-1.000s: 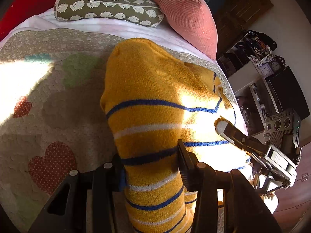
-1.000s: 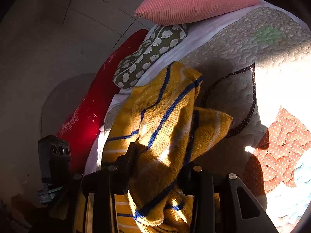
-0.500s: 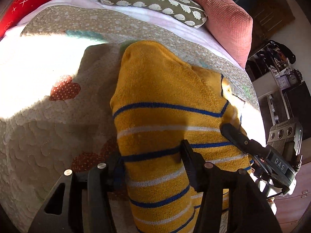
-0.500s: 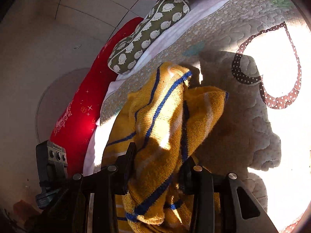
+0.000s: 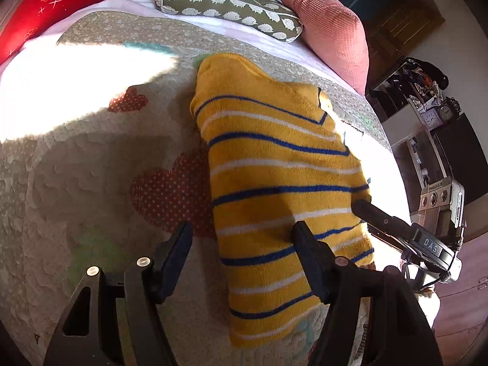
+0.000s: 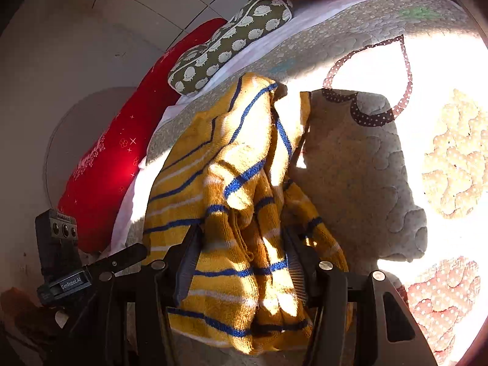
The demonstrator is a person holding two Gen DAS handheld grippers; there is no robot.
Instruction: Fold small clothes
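Left gripper (image 5: 242, 253): fingers (image 5: 175, 253) apart, just been spreading, one on each side of the near left edge of the sweater (image 5: 274, 189), left pad clear of the knit, right finger lying over the cloth rather than pinching it. No grip visible there. Right gripper (image 6: 244, 253): fingers (image 6: 190, 251) also just been opening, a bunched fold of the sweater (image 6: 244, 213) between them; pads close to the wool, yet no squeeze evident, so read as let go or nearly so.

Sweater spread on the bed quilt (image 5: 91, 183), yellow with blue and white stripes, lying as a long folded panel from the near edge toward the pillows. Flat and smooth on the left-hand side; rumpled and heaped on the right-hand side, with sun patches across the folds. Beyond it, a hedgehog-print cushion (image 5: 225, 3), a pink pillow (image 5: 329, 24) and a red bolster (image 5: 39, 3) at the head of the bed.

Step in hand, by judgement: laying down and releasing after a fold. Garment only partly tidy.

Next move likely calls for drawing both grippers back clear of the knit without dragging it, then taking hold again at the crumpled right side to flatten it or bring it across. Loose wool apt to catch on the pads.
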